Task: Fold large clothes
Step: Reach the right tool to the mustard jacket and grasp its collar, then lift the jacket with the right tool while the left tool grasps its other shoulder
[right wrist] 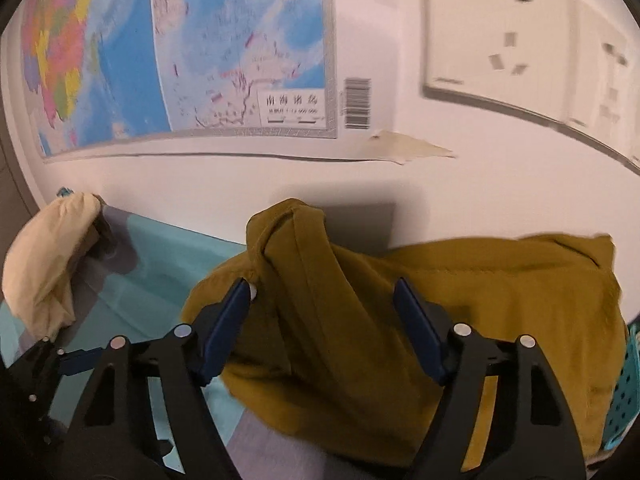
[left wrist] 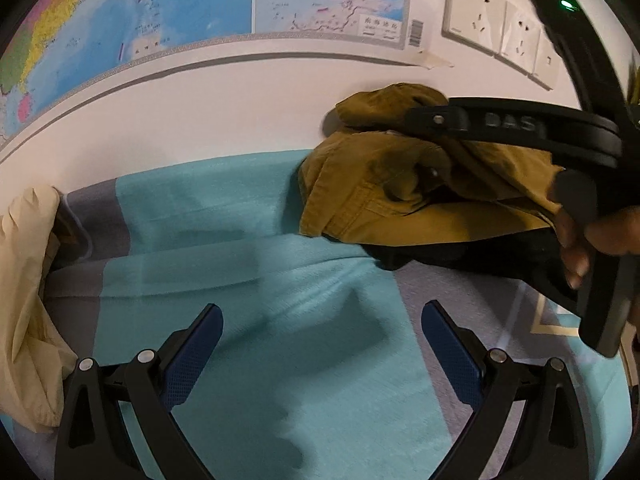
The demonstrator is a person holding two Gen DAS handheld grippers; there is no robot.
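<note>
Blocking mustard garment point(right wrist: 360, 320), right gripper point(right wrist: 322, 300) open; folds blurred.

Bed covered by a teal sheet point(left wrist: 248, 248) with grey bands and a pale rectangular border motif, its far edge set against the wall. A crumpled mustard-brown garment point(left wrist: 384, 192) lies on the sheet at the far edge, touching the wall, over a dark fabric point(left wrist: 472, 252). A cream garment point(left wrist: 24, 280) lies bunched at the bed's far left corner.
</note>
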